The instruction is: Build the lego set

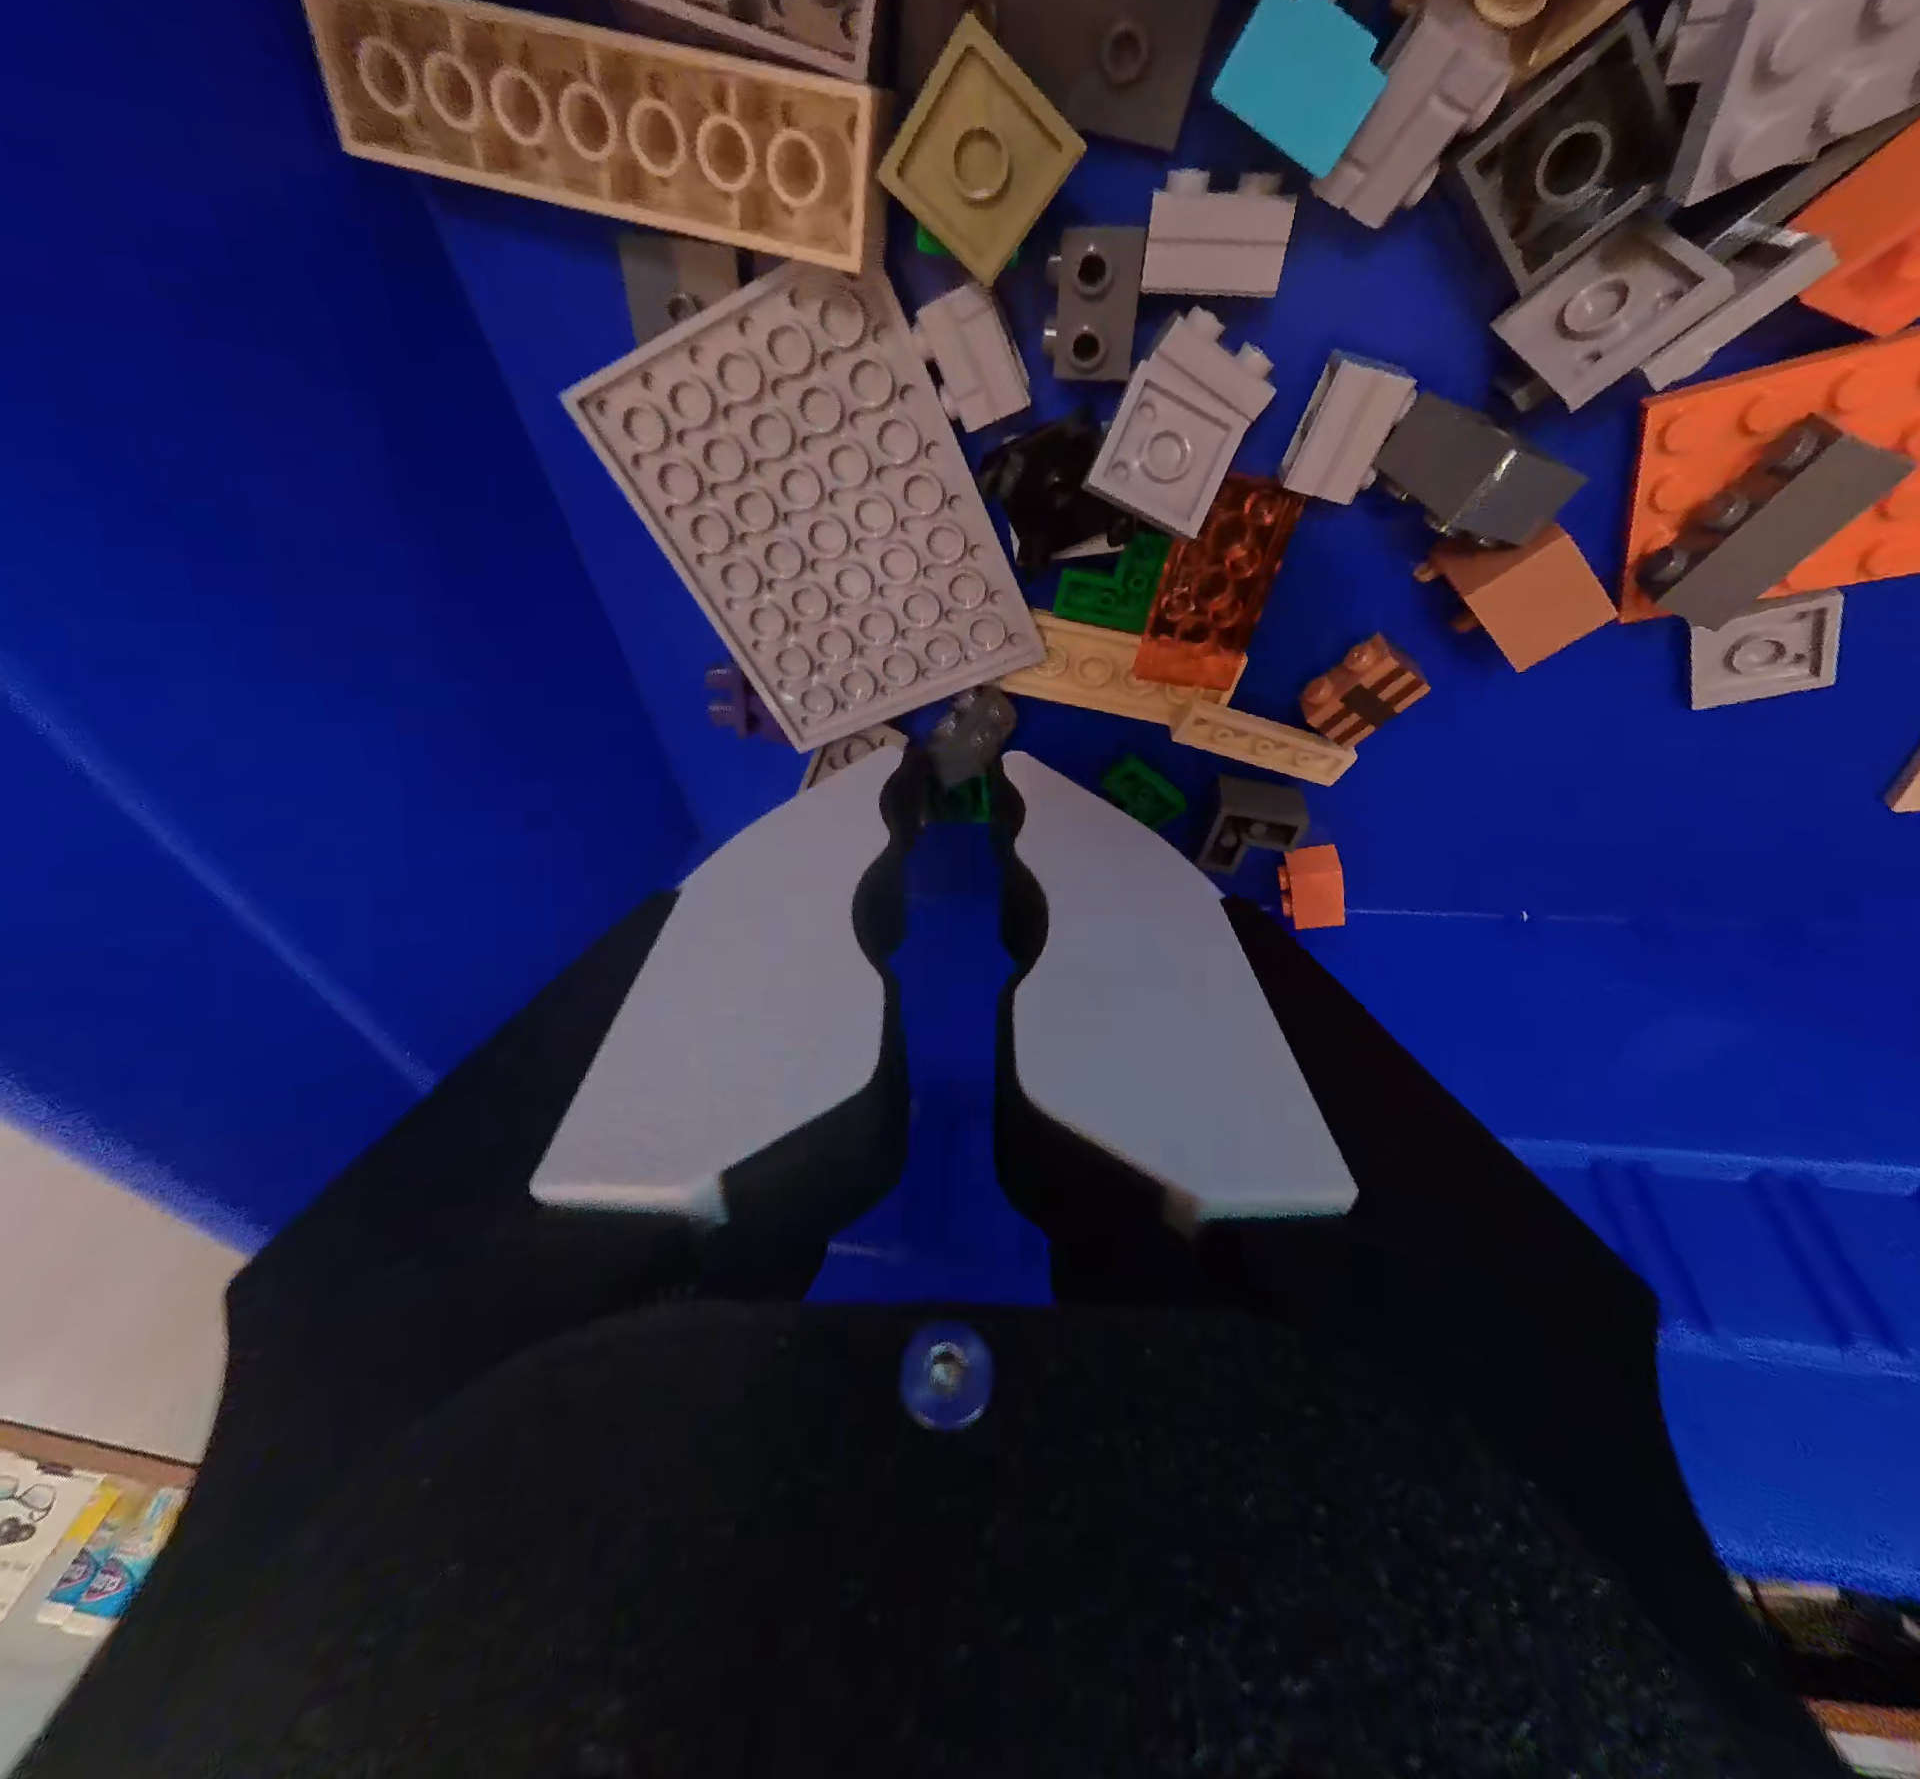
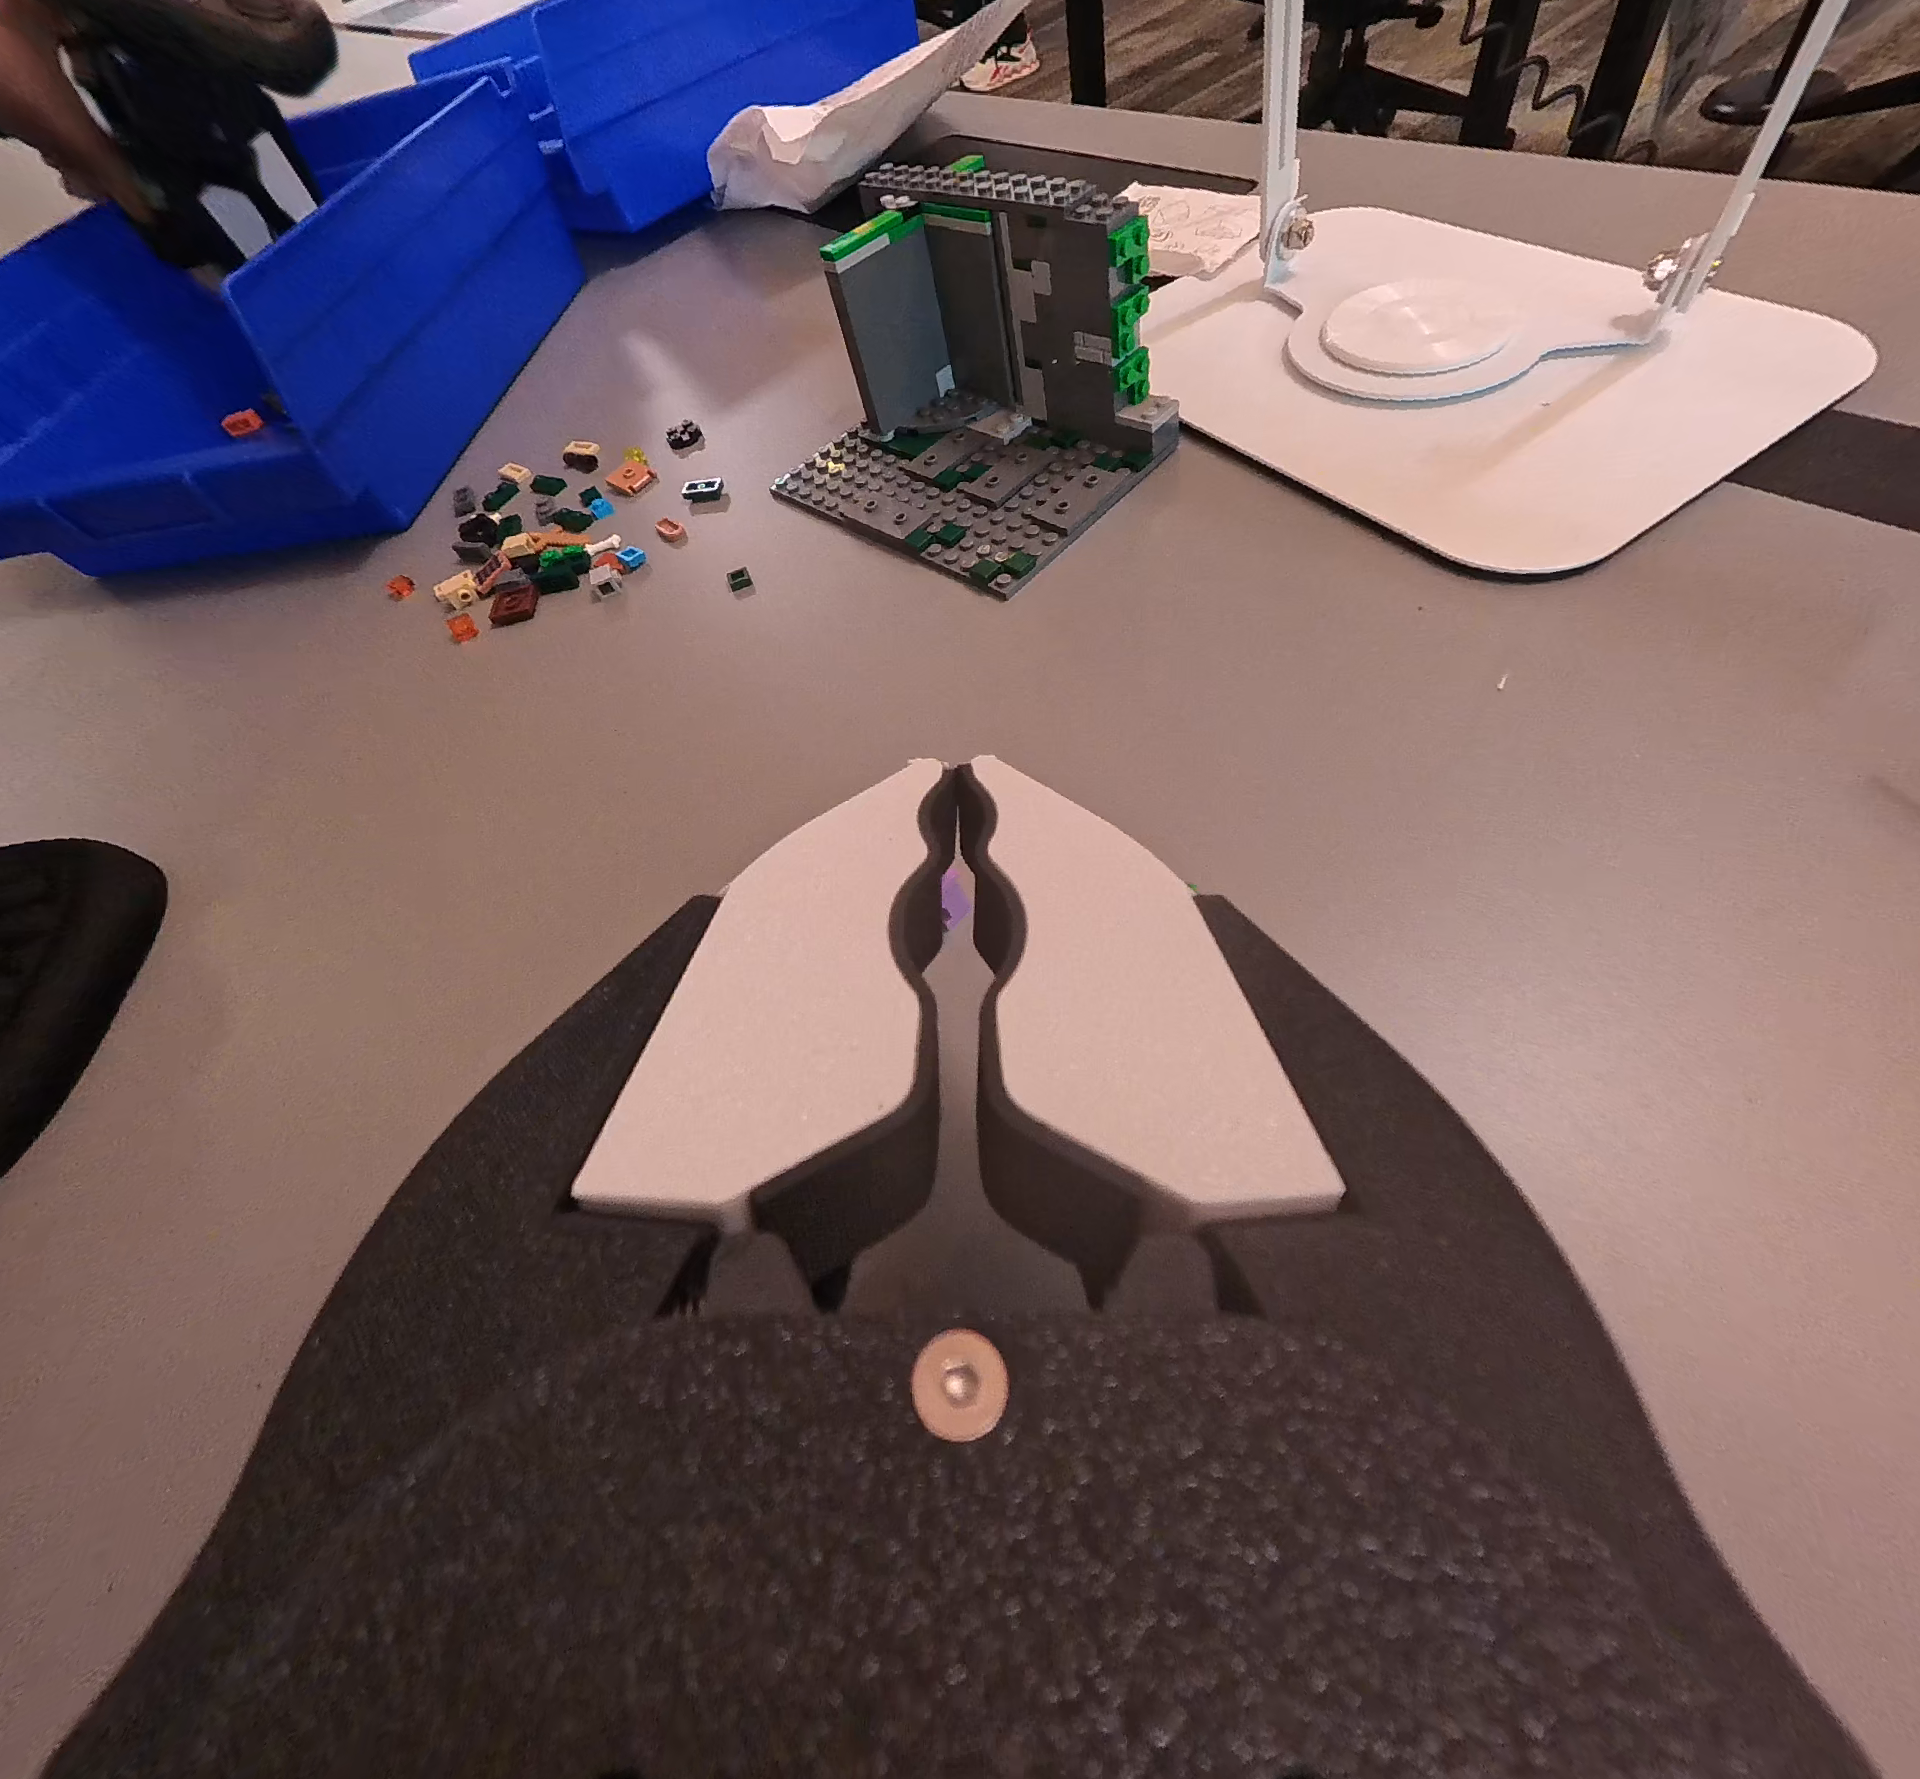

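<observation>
In the left wrist view my left gripper [image 1: 961, 765] reaches into a blue bin [image 1: 312, 690] of loose bricks. Its tips are closed on a small dark grey piece [image 1: 971, 730], just below a light grey studded plate [image 1: 800, 503]. It also shows in the right wrist view [image 2: 177, 171], dipping into the bin [image 2: 395, 295]. My right gripper [image 2: 956, 771] hovers over the grey table [image 2: 1351, 794] with its tips touching. A lilac speck [image 2: 954, 898] shows in the hollow between the fingers; I cannot tell if it is held. The partly built grey and green model [image 2: 987, 379] stands ahead.
The bin holds a tan plate [image 1: 592, 119], orange plates [image 1: 1766, 462], a clear orange brick [image 1: 1216, 586] and several grey pieces. On the table lie a pile of small loose pieces [image 2: 551, 534], a second blue bin [image 2: 727, 46], crumpled paper [image 2: 821, 140] and a white stand base [image 2: 1507, 399]. One gripper's finger ends stand about 60 cm off the other's.
</observation>
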The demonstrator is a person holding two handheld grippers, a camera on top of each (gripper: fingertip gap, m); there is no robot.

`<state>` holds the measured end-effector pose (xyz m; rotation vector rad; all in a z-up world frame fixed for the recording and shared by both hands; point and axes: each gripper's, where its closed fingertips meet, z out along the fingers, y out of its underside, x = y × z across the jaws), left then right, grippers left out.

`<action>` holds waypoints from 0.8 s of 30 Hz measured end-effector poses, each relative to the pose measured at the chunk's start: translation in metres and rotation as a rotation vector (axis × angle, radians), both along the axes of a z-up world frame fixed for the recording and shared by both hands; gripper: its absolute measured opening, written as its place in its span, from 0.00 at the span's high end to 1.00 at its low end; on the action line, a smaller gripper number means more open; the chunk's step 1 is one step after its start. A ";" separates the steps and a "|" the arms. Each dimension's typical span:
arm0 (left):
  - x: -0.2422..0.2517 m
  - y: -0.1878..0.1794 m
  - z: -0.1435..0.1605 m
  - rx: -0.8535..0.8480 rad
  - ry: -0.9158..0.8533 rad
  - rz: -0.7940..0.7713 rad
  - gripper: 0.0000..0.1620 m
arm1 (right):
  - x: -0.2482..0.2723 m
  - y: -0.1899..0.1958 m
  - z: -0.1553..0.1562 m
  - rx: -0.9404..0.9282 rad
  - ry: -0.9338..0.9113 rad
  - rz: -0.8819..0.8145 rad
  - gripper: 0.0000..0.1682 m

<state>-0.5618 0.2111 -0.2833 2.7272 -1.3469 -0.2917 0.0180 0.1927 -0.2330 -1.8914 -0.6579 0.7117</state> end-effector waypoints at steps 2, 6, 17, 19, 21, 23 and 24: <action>0.004 0.001 0.008 0.019 -0.036 0.009 0.92 | 0.000 0.000 0.000 0.000 0.001 0.001 1.00; 0.025 0.002 0.034 0.091 -0.229 0.037 0.92 | -0.001 -0.002 0.002 0.005 0.005 0.007 1.00; 0.169 -0.042 0.123 0.177 -1.043 -0.169 0.92 | -0.018 -0.018 0.021 0.110 -0.006 0.099 1.00; 0.179 -0.045 0.123 0.184 -1.041 -0.197 0.92 | -0.023 -0.023 0.022 0.138 -0.035 0.122 1.00; 0.174 -0.041 0.114 0.186 -0.973 -0.174 0.92 | -0.026 -0.027 0.022 0.167 -0.070 0.138 1.00; 0.161 -0.031 0.102 0.207 -0.883 -0.128 0.93 | -0.027 -0.031 0.023 0.196 -0.103 0.147 1.00; 0.154 -0.028 0.097 0.210 -0.851 -0.109 0.93 | -0.028 -0.032 0.023 0.209 -0.119 0.151 1.00</action>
